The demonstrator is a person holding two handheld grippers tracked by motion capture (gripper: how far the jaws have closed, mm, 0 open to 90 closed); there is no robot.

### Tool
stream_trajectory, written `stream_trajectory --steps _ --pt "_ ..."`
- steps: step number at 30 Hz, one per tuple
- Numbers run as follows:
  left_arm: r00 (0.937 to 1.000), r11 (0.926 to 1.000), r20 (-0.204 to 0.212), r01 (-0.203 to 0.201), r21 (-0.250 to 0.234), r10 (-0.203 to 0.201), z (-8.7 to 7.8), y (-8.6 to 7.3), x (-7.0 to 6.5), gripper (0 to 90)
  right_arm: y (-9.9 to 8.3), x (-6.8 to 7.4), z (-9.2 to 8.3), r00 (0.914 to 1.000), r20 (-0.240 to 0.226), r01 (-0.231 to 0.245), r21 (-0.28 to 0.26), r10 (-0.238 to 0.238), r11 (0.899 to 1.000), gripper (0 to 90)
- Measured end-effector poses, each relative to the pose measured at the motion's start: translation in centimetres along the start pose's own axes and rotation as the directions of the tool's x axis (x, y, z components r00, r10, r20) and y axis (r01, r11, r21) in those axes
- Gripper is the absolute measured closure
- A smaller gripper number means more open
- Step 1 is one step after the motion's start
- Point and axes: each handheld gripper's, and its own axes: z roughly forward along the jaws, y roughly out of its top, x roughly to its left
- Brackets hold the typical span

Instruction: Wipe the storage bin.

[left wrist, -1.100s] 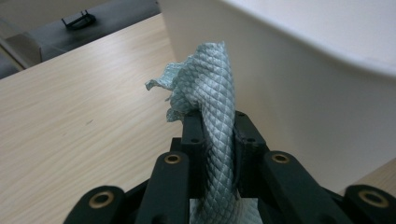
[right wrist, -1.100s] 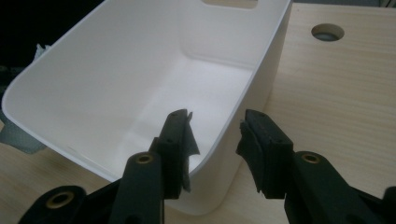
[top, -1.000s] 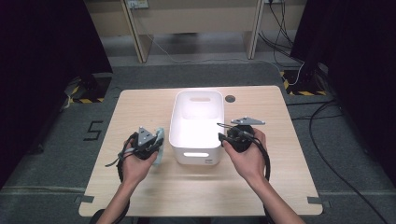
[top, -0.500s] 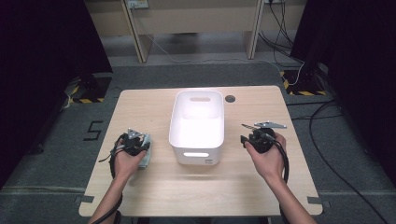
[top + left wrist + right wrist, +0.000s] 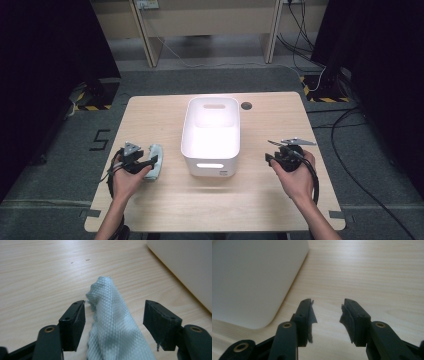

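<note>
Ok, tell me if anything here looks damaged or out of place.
The right gripper has frayed, torn pad edges on both open jaws. The pale cloth lies rumpled on the table between the left gripper's open jaws, outside the white bin.

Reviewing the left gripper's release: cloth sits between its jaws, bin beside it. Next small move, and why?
Probably draw the left gripper straight back off the cloth. Its jaws have just been opening and stand clear of the fabric, which lies on the table beside the bin, so nothing is gripped.
</note>
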Motion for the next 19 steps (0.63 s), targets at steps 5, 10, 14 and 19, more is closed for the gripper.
stream_trajectory --steps 5,10,14,19 --pt "0.9979 0.995 -0.017 0.061 -0.079 -0.063 -2.0 -1.7 0.8 32.0 -1.3 -0.8 -0.6 1.0 0.006 -0.007 0.015 0.007 1.0 58.9" --pt "0.9953 0.9912 -0.002 0.096 -0.091 -0.097 -1.8 -3.0 1.3 32.9 -2.2 -1.1 -0.9 0.9999 0.009 -0.006 0.029 0.005 1.0 58.6" --pt "0.9933 0.9846 -0.016 0.112 -0.134 -0.115 -2.0 -3.4 1.0 35.1 -3.0 -1.2 -1.0 0.9998 0.009 -0.017 0.039 0.017 0.999 58.4" --pt "0.9932 0.9846 -0.035 0.105 -0.14 -0.111 -1.7 -4.0 0.6 35.0 -3.6 -1.6 0.0 0.9995 0.002 -0.032 0.076 0.032 0.997 58.1"
